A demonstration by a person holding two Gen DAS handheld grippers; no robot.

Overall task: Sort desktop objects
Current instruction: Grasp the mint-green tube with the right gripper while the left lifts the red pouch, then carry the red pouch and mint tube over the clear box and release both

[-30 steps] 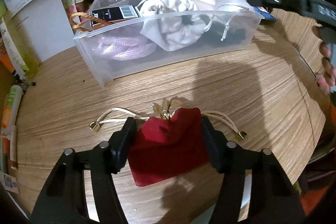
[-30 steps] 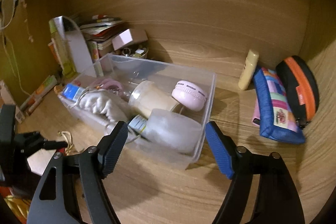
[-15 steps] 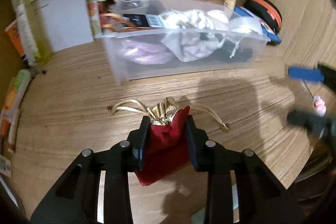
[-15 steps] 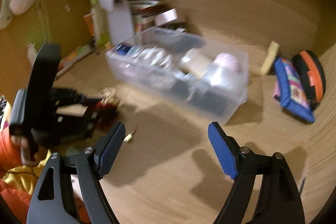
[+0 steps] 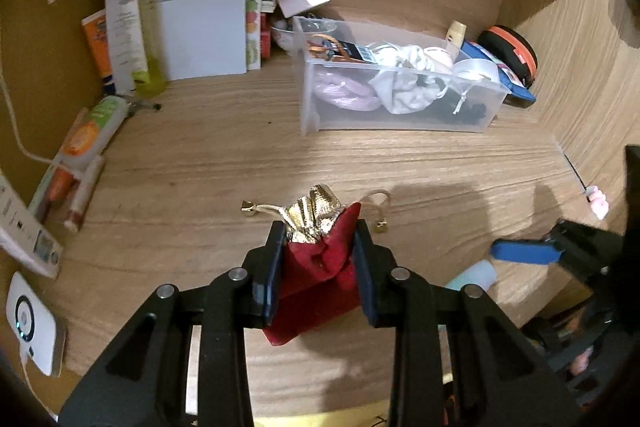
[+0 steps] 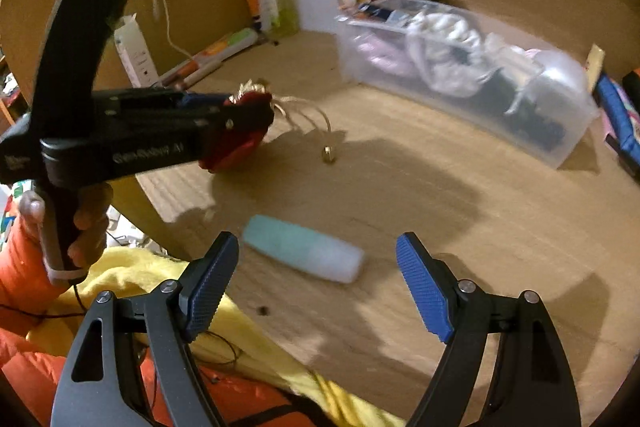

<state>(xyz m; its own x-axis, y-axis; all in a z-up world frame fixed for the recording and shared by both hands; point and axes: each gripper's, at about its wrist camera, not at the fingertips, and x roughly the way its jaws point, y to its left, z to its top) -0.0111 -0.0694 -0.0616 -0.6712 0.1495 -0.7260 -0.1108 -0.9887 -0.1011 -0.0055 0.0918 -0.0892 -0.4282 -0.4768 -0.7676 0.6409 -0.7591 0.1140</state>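
Since a second earlier, the left gripper (image 5: 319,259) had closed on the red pouch (image 5: 320,279) and lifted it off the desk (image 5: 208,163), while the right gripper (image 6: 318,285) had swung away from the clear bin (image 6: 560,131) down toward the desk's near edge. The left claw pinched the pouch at its sides, its gold-lined mouth and drawstrings (image 5: 376,211) sticking out past the fingertips. The right claw stood spread wide with nothing between its blue pads (image 6: 424,291); just ahead of it a pale teal bottle (image 6: 304,253) lay on its side. The bin sat well beyond both claws.
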